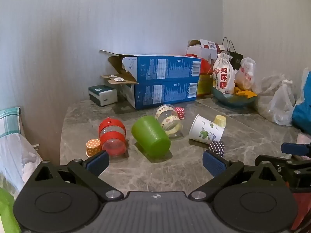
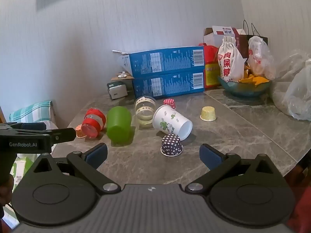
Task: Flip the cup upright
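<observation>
Green plastic cup (image 1: 150,138) (image 2: 118,125): on side, closed base toward camera, mid-table. Red-taped clear cup (image 1: 112,136) (image 2: 93,123): on side, just left of green. Clear cup with lettered tape (image 1: 169,119) (image 2: 144,110): tipped, behind green. White paper cup (image 1: 206,132) (image 2: 172,122) with green print: on side, mouth facing right in right wrist view.

green cup (image 1: 150,138): matt plastic | white cup (image 2: 172,121): printed paper | table (image 2: 223,136): glossy veined stone
</observation>
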Demonstrator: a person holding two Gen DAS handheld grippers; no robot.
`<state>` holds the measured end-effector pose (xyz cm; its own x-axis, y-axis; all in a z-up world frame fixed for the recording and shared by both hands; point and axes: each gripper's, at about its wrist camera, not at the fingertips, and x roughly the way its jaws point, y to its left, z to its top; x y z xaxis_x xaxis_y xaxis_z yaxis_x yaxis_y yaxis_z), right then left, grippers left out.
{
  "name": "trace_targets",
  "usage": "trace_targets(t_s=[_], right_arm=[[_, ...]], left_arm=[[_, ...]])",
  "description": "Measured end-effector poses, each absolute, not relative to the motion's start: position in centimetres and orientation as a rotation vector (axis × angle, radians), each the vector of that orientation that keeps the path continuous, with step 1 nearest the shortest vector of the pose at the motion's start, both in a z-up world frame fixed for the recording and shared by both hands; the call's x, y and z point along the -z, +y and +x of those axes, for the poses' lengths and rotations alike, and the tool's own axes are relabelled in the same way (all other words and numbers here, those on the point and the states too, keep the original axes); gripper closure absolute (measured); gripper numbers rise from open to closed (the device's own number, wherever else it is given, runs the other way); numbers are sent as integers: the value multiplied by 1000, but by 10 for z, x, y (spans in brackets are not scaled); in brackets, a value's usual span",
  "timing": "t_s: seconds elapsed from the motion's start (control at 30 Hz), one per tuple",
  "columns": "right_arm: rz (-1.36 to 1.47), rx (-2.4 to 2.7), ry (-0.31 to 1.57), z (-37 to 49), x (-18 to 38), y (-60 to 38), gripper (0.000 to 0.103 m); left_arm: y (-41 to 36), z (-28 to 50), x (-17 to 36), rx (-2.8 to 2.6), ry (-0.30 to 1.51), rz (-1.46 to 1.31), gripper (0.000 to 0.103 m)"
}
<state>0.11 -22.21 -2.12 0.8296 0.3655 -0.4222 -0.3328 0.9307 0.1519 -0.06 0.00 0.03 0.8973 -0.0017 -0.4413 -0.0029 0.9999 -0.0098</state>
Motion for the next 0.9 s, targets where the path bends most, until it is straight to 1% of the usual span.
trace_targets(t_s=[0.9], right_arm=[[116, -390, 473, 2, 27, -222, 1]], left_arm=[[0, 2, 4, -5, 520, -40, 0]])
